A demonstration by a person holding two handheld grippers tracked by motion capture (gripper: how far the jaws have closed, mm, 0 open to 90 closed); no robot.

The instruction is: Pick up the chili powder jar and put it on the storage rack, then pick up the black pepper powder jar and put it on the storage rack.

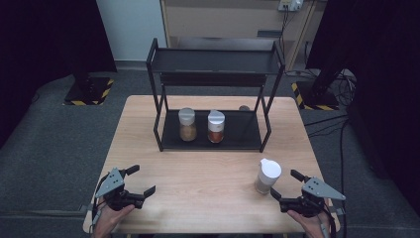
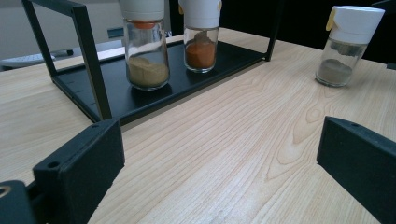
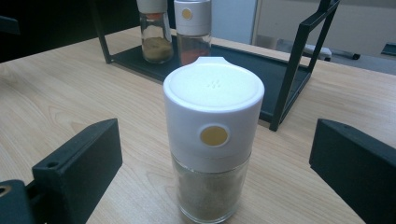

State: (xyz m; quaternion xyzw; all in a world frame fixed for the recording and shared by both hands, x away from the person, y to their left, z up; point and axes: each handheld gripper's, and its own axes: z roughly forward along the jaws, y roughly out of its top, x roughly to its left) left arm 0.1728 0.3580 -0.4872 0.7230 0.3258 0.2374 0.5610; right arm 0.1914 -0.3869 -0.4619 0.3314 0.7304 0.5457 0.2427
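Spice jar (image 1: pixel 268 176) upright btwn open right hand-held gripper (image 1: pixel 287 187) jaws, untouched.

Behind the black rack (image 1: pixel 213 99), a small round thing (image 1: pixel 243 107) on the table is half hidden by the rack's bars and too small to identify.

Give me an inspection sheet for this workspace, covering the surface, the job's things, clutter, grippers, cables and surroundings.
Surface: light wooden table, bare around the things.
Job's things: black two-tier rack; on its lower shelf stand the tan spice jar and the orange spice jar; a grey spice jar stands alone on the table.
Clutter: nothing seen.
Grippers: left gripper open, holding nothing; right gripper open, jaws either side of the grey jar, not touching.
Cables: several on the floor at far right.
Surroundings: grey floor, black curtains, striped stand bases.
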